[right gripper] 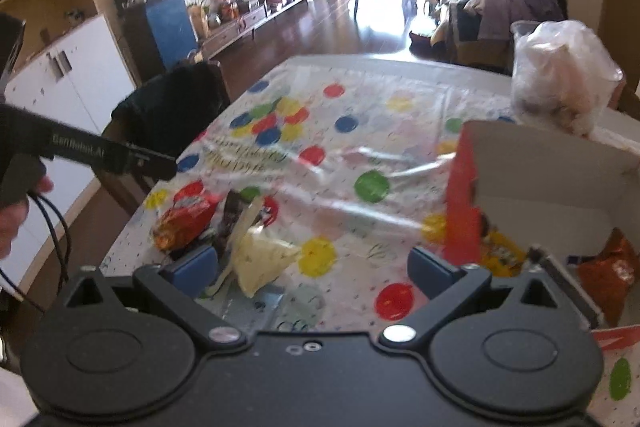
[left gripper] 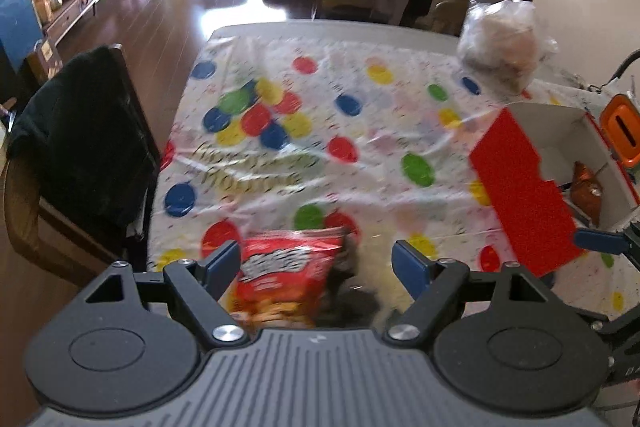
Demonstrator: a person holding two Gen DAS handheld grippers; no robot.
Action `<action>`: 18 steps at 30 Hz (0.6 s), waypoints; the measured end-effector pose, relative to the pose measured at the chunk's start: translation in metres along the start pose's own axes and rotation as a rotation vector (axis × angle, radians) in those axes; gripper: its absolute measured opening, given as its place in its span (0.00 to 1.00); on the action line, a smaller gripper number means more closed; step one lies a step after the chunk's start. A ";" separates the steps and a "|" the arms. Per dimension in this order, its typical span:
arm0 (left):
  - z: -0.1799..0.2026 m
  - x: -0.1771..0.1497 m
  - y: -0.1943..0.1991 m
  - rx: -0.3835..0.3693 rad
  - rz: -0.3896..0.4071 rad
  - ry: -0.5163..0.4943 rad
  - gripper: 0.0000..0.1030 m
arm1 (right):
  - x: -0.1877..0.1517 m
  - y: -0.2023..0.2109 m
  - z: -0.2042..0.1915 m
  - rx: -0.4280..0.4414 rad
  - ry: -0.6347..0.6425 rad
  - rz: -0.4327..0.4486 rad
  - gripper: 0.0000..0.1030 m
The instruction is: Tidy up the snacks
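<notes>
My left tongs are spread wide and pitched steeply down at the table, nothing pressed between the blue pads. A red snack bag lies flat on the dotted tablecloth just under and between the pads, closer to the left one, with a dark wrapper touching its right edge. White lettering runs across the red bag but is too blurred to read.

At two o'clock from those tongs stands the open red cardboard box, white inside, with an orange-brown packet on its floor. Its near red wall stands between my left pads and the inside of the box. Behind it, at one o'clock, sits a lumpy clear plastic bag. A chair draped in dark cloth stands at nine o'clock beside the table edge.

My right tongs are released too, pointing down, empty. At eleven o'clock from them lies the snack pile: the same red-orange bag, a dark wrapper and a pale yellow packet touching one another. The box rises at two o'clock, holding a yellow packet and an orange one.

Across at nine o'clock my other tool shows, its black bar printed "GenRobot.AI", a hand gripping the handle below
</notes>
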State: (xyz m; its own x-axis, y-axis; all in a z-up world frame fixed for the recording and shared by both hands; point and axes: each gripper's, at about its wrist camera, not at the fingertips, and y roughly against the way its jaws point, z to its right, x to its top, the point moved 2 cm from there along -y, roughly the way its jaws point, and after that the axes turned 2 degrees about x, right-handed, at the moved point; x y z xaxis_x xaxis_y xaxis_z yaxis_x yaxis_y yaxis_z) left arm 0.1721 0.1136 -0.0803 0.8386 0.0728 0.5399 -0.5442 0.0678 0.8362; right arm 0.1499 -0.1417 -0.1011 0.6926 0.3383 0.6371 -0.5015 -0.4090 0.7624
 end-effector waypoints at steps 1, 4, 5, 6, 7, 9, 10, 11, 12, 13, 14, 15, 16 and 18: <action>-0.007 -0.001 -0.004 0.005 -0.010 0.006 0.80 | -0.002 -0.004 -0.004 -0.004 -0.001 -0.012 0.99; -0.025 -0.002 -0.014 0.015 -0.042 0.018 0.80 | -0.006 -0.017 -0.014 0.008 -0.020 -0.054 0.99; -0.029 -0.003 -0.016 0.011 -0.051 0.021 0.80 | -0.007 -0.020 -0.016 0.009 -0.030 -0.064 0.99; -0.033 -0.003 -0.019 0.005 -0.059 0.025 0.80 | -0.009 -0.024 -0.019 0.006 -0.039 -0.073 0.99; -0.037 -0.003 -0.023 -0.003 -0.068 0.026 0.80 | -0.010 -0.028 -0.021 0.003 -0.043 -0.080 0.99; -0.043 -0.003 -0.030 -0.031 -0.095 0.033 0.80 | -0.014 -0.037 -0.026 0.000 -0.052 -0.102 0.99; -0.047 -0.003 -0.036 -0.056 -0.119 0.045 0.80 | -0.015 -0.040 -0.029 0.003 -0.053 -0.116 0.99; -0.050 -0.003 -0.042 -0.070 -0.139 0.059 0.80 | -0.016 -0.044 -0.031 0.007 -0.054 -0.128 0.99; -0.054 -0.004 -0.047 -0.087 -0.157 0.072 0.80 | -0.017 -0.048 -0.033 0.013 -0.057 -0.142 0.99; -0.056 -0.004 -0.053 -0.107 -0.176 0.080 0.80 | -0.017 -0.051 -0.035 0.015 -0.059 -0.154 0.99; -0.058 -0.005 -0.059 -0.128 -0.195 0.089 0.80 | -0.018 -0.056 -0.037 0.017 -0.059 -0.173 0.99; -0.060 -0.005 -0.064 -0.147 -0.211 0.095 0.80 | -0.019 -0.061 -0.038 0.016 -0.057 -0.187 0.98; -0.062 -0.006 -0.070 -0.166 -0.230 0.100 0.80 | -0.020 -0.065 -0.040 0.016 -0.058 -0.199 0.98; -0.063 -0.007 -0.080 -0.191 -0.260 0.101 0.80 | -0.022 -0.075 -0.043 0.024 -0.063 -0.228 0.98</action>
State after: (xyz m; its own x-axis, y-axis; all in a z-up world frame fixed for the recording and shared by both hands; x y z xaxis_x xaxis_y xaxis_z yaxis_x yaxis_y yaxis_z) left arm 0.2080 0.1699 -0.1573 0.9484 0.1260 0.2910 -0.3155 0.2814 0.9062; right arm 0.1496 -0.0818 -0.1675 0.8178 0.3711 0.4398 -0.3164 -0.3484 0.8823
